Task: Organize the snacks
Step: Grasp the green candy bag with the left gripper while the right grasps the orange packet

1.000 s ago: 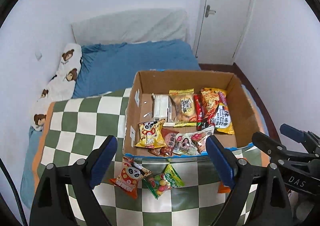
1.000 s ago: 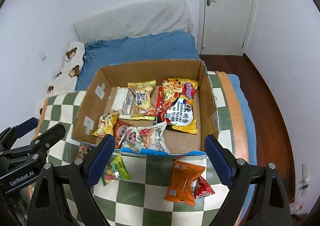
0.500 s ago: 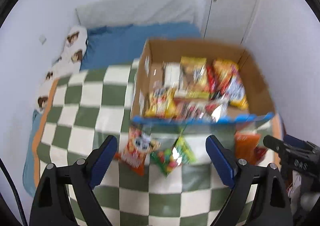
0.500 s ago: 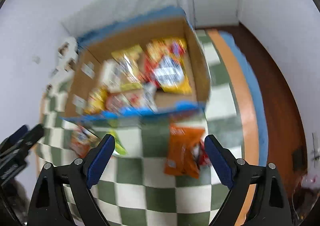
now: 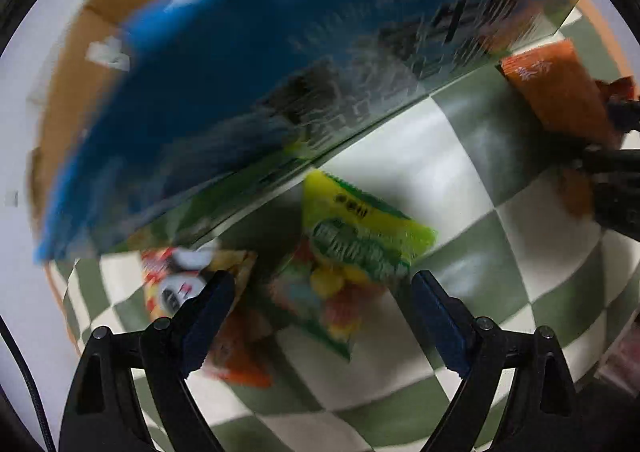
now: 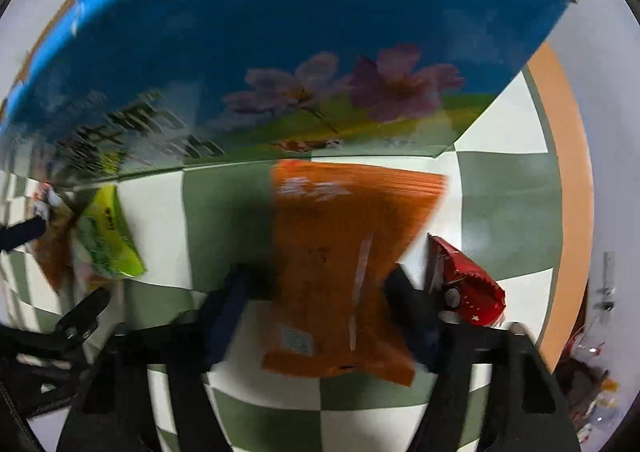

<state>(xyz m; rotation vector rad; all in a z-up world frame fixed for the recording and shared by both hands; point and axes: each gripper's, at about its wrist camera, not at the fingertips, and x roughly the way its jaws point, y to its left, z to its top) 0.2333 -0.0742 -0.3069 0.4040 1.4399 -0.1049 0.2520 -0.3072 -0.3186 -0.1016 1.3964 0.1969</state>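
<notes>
The work surface is a green-and-white checkered blanket (image 5: 460,156) with an orange border, spread on a bed; a white wall fills the picture edges. The cardboard box (image 6: 280,32), its outer wall printed blue with flowers, stands on the blanket and fills the top of both views.

Left wrist view: my left gripper (image 5: 320,296) is spread wide, pointing down over the green candy packet (image 5: 352,248). Its pads stand to either side of the packet and do not press it. The panda snack packet (image 5: 180,288) lies just left of it, partly behind my left finger. Only this view shows the panda print.

Right wrist view: my right gripper (image 6: 316,292) has just been closing, with the orange snack packet (image 6: 340,260) between its jaws. Motion blur prevents me from telling whether the pads press the packet. Only this view shows the whole of the red packet (image 6: 468,288), which lies just right of the orange one.

The box interior is hidden in both views. Printing on all packets is too blurred to read.
</notes>
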